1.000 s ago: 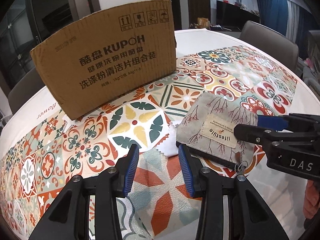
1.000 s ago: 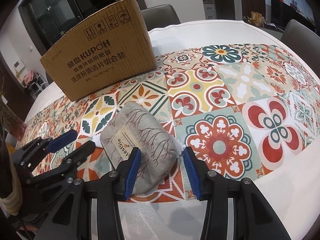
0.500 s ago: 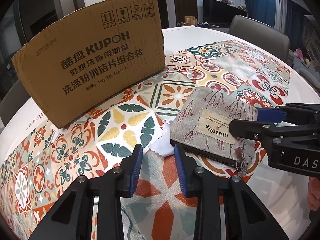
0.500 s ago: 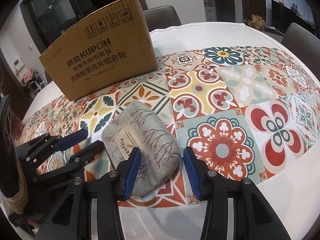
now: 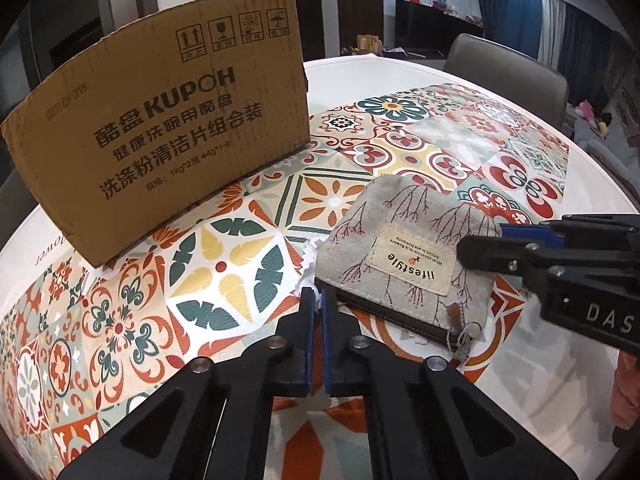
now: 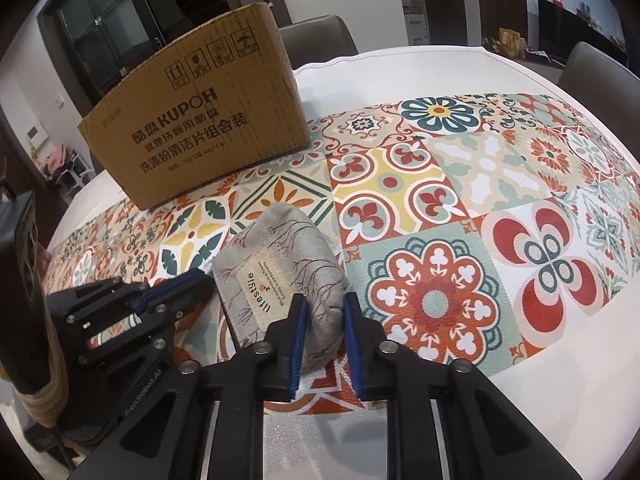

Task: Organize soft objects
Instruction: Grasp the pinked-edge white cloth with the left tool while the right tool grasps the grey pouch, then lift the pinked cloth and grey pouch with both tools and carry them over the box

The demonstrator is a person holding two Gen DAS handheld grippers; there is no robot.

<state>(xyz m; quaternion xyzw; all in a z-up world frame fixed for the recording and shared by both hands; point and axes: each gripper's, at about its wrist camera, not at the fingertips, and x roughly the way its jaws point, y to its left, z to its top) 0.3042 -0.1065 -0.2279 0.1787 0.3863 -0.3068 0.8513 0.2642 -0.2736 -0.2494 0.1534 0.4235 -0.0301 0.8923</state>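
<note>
A grey fabric pouch [image 5: 404, 256] with a "lifestyle" label lies on the patterned tablecloth [image 5: 200, 272]; it also shows in the right wrist view [image 6: 280, 264]. A white zigzag-edged cloth [image 5: 310, 286] lies under its left corner. My left gripper [image 5: 318, 300] is shut on that white cloth's edge, right beside the pouch's zipper corner. My right gripper [image 6: 324, 308] is closed on the pouch's near end, which bulges between the blue pads. The right gripper also shows at the right of the left wrist view [image 5: 516, 236].
A brown cardboard box [image 5: 160, 140] printed KUPOH stands at the back left, also in the right wrist view [image 6: 200, 128]. The table is round and white-edged [image 6: 540, 420], with grey chairs [image 5: 504, 68] behind it.
My left gripper has closed from wide open onto the white cloth's edge. My right gripper has narrowed onto the pouch's end.
</note>
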